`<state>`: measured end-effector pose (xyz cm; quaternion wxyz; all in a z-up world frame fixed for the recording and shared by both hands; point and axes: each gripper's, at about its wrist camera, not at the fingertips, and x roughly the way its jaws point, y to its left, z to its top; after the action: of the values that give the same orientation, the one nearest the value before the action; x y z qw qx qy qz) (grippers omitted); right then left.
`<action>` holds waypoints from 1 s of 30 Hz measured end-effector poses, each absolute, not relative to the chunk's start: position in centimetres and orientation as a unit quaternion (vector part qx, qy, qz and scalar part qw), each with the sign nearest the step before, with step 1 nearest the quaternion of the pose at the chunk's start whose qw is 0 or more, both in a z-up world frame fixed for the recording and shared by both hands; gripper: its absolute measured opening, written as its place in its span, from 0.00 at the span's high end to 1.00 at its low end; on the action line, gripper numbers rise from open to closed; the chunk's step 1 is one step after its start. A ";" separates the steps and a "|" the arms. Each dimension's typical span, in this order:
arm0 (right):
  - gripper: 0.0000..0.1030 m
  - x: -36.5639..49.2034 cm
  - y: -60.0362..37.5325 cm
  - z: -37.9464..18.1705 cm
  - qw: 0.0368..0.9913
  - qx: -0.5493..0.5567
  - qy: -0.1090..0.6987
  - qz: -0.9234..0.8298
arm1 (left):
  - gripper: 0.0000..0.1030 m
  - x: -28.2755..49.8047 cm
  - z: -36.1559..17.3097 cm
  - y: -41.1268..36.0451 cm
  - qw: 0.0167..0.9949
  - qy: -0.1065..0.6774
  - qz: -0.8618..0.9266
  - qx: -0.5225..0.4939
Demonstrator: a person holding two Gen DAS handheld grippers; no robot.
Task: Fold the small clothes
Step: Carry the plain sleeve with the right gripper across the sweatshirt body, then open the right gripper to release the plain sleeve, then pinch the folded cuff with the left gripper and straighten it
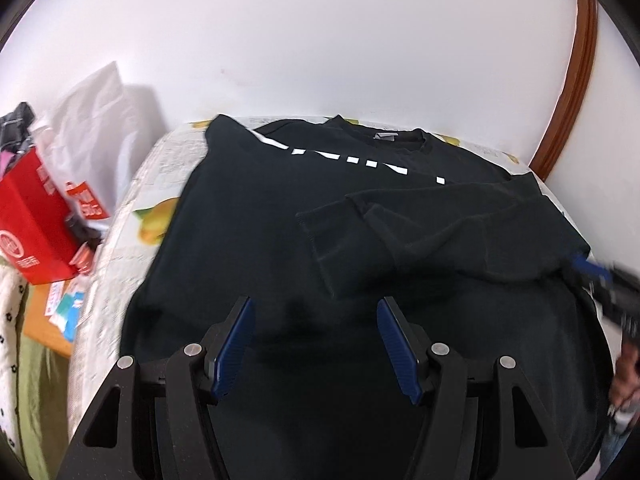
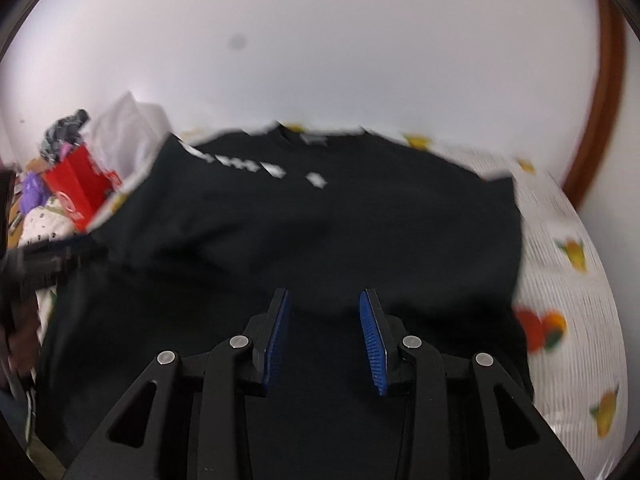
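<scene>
A black sweatshirt (image 1: 248, 216) with white print lies spread on a table with a fruit-patterned cloth (image 1: 152, 184). Its right sleeve (image 1: 400, 236) is folded across the body, and its collar points to the wall. My left gripper (image 1: 316, 304) is open and empty above the lower body of the sweatshirt. My right gripper (image 2: 323, 296) is open and empty above the sweatshirt (image 2: 320, 232); that view is blurred by motion. The right gripper also shows in the left wrist view (image 1: 600, 276) at the sweatshirt's right edge. The left gripper shows blurred in the right wrist view (image 2: 48, 256) at the left edge.
A red box (image 1: 32, 220) and a white plastic bag (image 1: 96, 128) sit to the left of the table among clutter. A white wall stands behind. A brown wooden door frame (image 1: 572, 88) stands at the right. The tablecloth (image 2: 568, 280) shows bare to the right of the sweatshirt.
</scene>
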<state>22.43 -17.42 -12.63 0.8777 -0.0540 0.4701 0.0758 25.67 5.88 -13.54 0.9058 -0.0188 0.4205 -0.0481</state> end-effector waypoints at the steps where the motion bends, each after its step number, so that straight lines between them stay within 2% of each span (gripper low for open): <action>1: 0.65 22.1 -18.2 -13.3 0.876 -0.053 0.475 0.068 | 0.41 26.5 -13.9 5.6 0.904 0.425 -0.051 -0.020; 8: 0.65 21.7 -22.5 -16.9 0.867 -0.025 0.496 0.024 | 0.41 30.3 -16.4 4.5 0.894 0.446 -0.047 -0.019; 12: 0.65 21.8 -23.6 -17.5 0.870 -0.013 0.492 0.011 | 0.46 31.7 -17.6 3.9 0.891 0.451 -0.049 -0.020; 15: 0.65 22.0 -24.0 -17.9 0.870 -0.011 0.494 0.002 | 0.58 32.1 -17.9 3.3 0.893 0.447 -0.057 -0.021; 17: 0.65 22.2 -24.3 -18.2 0.869 -0.009 0.494 -0.008 | 0.71 32.2 -17.8 2.6 0.895 0.442 -0.060 -0.007; 18: 0.65 22.2 -24.4 -18.4 0.868 -0.006 0.496 -0.008 | 0.73 32.0 -17.8 2.1 0.898 0.437 -0.050 0.008; 19: 0.65 22.3 -24.4 -18.5 0.869 -0.005 0.495 -0.011 | 0.86 32.1 -17.7 1.6 0.901 0.431 -0.036 0.032; 20: 0.65 22.3 -24.3 -18.6 0.870 -0.009 0.492 -0.014 | 0.91 32.0 -17.5 1.1 0.903 0.426 -0.026 0.057; 30: 0.68 22.7 -25.4 -17.5 0.873 -0.027 0.484 -0.061 | 0.92 30.6 -10.1 5.6 0.932 0.359 -0.046 -0.020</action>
<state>22.74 -25.43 -17.54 0.8726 -0.0275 0.4838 -0.0612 30.59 5.56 -10.13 0.9322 -0.0195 0.3586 -0.0457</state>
